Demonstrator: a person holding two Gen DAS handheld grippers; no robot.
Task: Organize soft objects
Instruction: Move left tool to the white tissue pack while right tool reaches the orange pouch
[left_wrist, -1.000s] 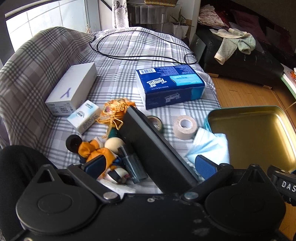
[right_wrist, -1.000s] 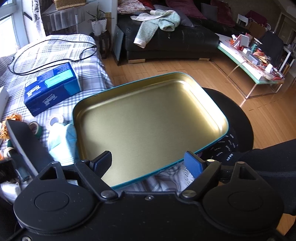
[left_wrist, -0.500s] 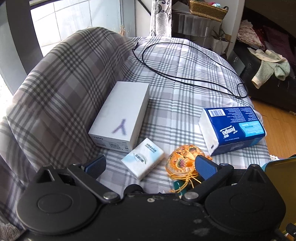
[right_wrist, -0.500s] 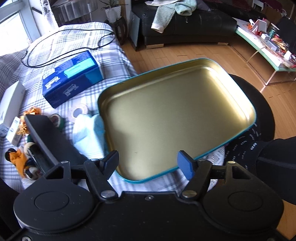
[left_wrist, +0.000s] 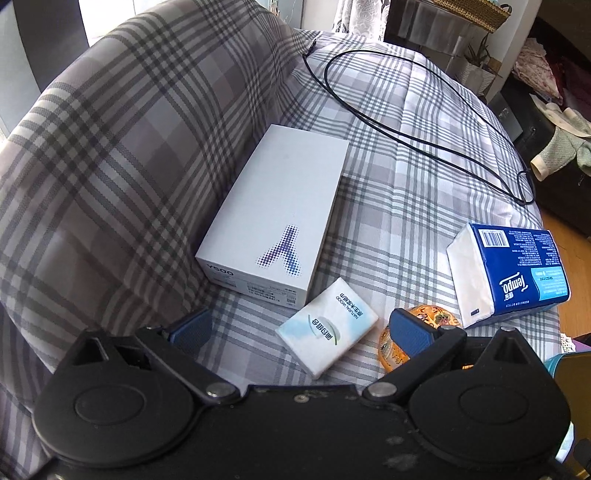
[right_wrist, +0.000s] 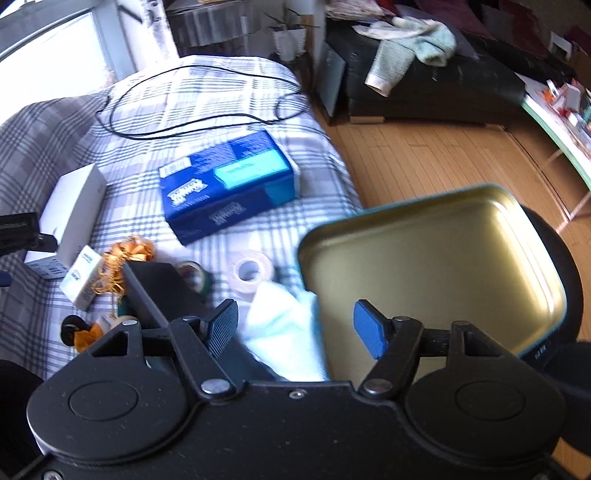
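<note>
Small white tissue packet (left_wrist: 327, 330) lay flat on the grey plaid cloth (left_wrist: 388, 206), long axis diagonal, between the spread, empty left gripper (left_wrist: 301, 330); right gripper (right_wrist: 295, 328) hovered unclenched over pale blue cloth (right_wrist: 284, 332).

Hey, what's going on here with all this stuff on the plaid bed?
A person is sorting soft items with two hand-held grippers. The left hand-held gripper hangs open over a small white pocket tissue pack. The right hand-held gripper, open and empty, hovers above a pale blue cloth beside the empty gold metal tray.
</note>
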